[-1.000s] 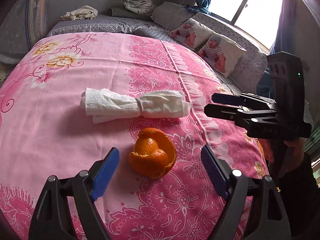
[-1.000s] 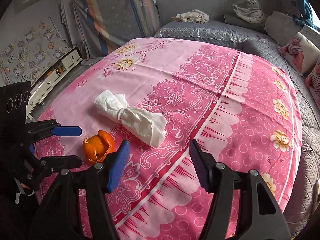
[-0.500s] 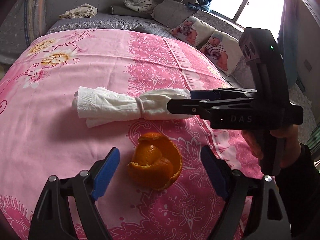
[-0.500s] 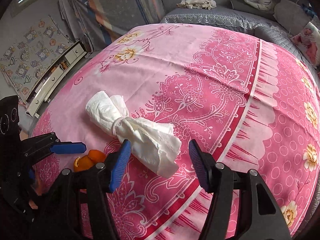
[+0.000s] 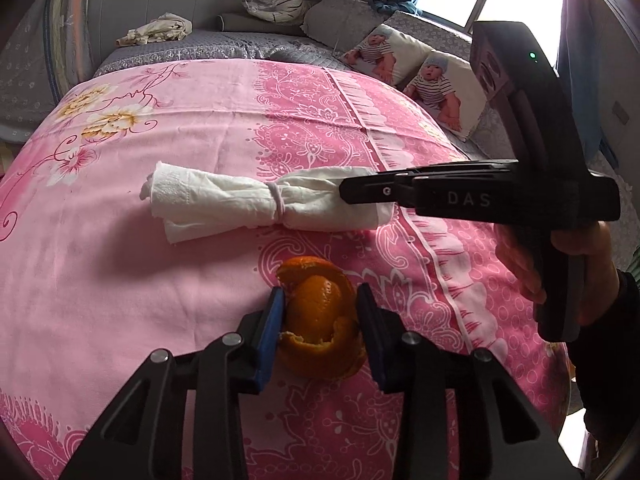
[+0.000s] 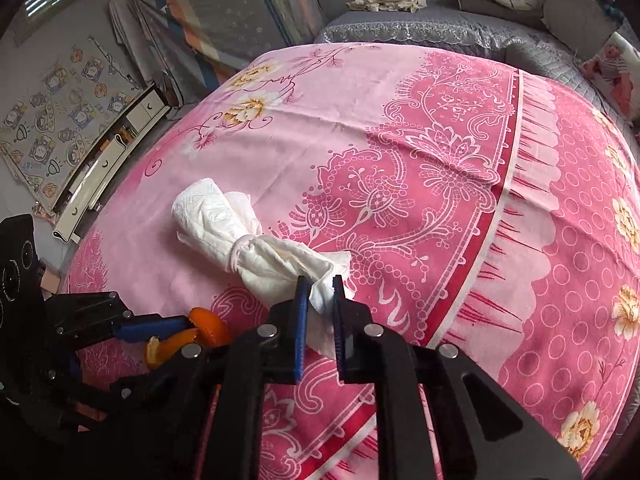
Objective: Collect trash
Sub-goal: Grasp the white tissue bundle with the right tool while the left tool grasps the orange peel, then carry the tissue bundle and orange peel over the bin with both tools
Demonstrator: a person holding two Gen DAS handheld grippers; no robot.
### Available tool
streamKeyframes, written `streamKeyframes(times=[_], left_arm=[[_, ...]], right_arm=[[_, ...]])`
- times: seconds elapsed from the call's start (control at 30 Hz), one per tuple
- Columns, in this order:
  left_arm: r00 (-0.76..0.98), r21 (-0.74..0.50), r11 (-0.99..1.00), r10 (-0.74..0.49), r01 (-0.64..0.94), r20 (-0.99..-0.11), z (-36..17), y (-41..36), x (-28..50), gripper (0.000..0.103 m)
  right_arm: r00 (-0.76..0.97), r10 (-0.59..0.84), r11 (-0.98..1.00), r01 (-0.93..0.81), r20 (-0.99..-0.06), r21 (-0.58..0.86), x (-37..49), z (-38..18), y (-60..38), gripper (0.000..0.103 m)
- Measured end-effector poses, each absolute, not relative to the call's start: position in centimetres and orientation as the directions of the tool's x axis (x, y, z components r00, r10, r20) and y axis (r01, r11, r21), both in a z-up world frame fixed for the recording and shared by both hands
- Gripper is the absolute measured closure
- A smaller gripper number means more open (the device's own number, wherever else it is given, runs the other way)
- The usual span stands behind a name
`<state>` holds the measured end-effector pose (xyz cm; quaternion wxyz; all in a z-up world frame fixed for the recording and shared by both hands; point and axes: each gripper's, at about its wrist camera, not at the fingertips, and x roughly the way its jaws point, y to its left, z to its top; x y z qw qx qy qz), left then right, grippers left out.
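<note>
Pink floral bedsheet [image 5: 120,280] stretches out under both of my hand-held tools, and the two bits of trash lie on it close together. My left gripper [image 5: 320,320] has just been closing, and its blue pads now press on either side of the curled orange citrus peel [image 5: 320,316], which sits on the sheet right between them at the near end of my view. From my right tool's camera the same peel shows low on the left, caught in the left tool's blue fingers [image 6: 152,326].

My right gripper [image 6: 320,312] has also just been closing; its two blue pads stand nearly together and pinch the loose, flared end of the white crumpled paper-towel bundle tied round the middle with a pale band [image 6: 240,236]. The bundle lies on the sheet, running away from my right tool's tips up and to the left, its rolled end farthest from them. Seen from my left side, the bundle lies crosswise just beyond the peel, apart from it, with the black right tool reaching in from the right onto its right end. My right hand [image 5: 576,264] wraps the tool's handle.

Well beyond both tools, a grey quilted cover [image 5: 200,48] shows past the pink sheet.
</note>
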<state>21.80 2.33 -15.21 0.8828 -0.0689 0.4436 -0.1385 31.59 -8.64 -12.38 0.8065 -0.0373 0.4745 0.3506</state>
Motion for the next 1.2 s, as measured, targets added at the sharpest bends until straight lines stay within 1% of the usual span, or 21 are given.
streamKeyframes(times=[0.17, 0.33, 0.63, 0.8, 0.97, 1.2], left_arm=[[0.560, -0.251, 0.950, -0.311, 0.184, -0.768, -15.1, 2.3, 21.6, 0.076], [0.559, -0.245, 0.951, -0.310, 0.189, -0.769, -14.7, 2.2, 21.1, 0.079], [0.575, -0.241, 0.947, -0.320, 0.212, -0.753, -13.0, 1.2, 20.1, 0.079], [0.590, -0.224, 0.940, -0.335, 0.256, -0.735, -11.1, -0.4, 19.6, 0.079], [0.581, -0.227, 0.916, -0.386, 0.330, -0.716, -9.4, -3.4, 19.8, 0.079], [0.530, -0.249, 0.853, -0.487, 0.458, -0.694, -7.6, -9.7, 20.3, 0.079]], right_arm=[[0.326, 0.534, 0.760, -0.590, -0.781, 0.273, 31.2, -11.9, -9.1, 0.098], [0.353, 0.545, 0.769, -0.573, -0.761, 0.285, 30.9, -10.8, -10.3, 0.099], [0.425, 0.554, 0.796, -0.521, -0.715, 0.307, 29.8, -8.5, -14.5, 0.099], [0.487, 0.544, 0.820, -0.479, -0.683, 0.312, 28.4, -6.8, -18.5, 0.099], [0.570, 0.500, 0.859, -0.420, -0.652, 0.292, 26.3, -4.8, -23.7, 0.100], [0.677, 0.385, 0.923, -0.280, -0.628, 0.264, 22.6, -2.5, -32.2, 0.100]])
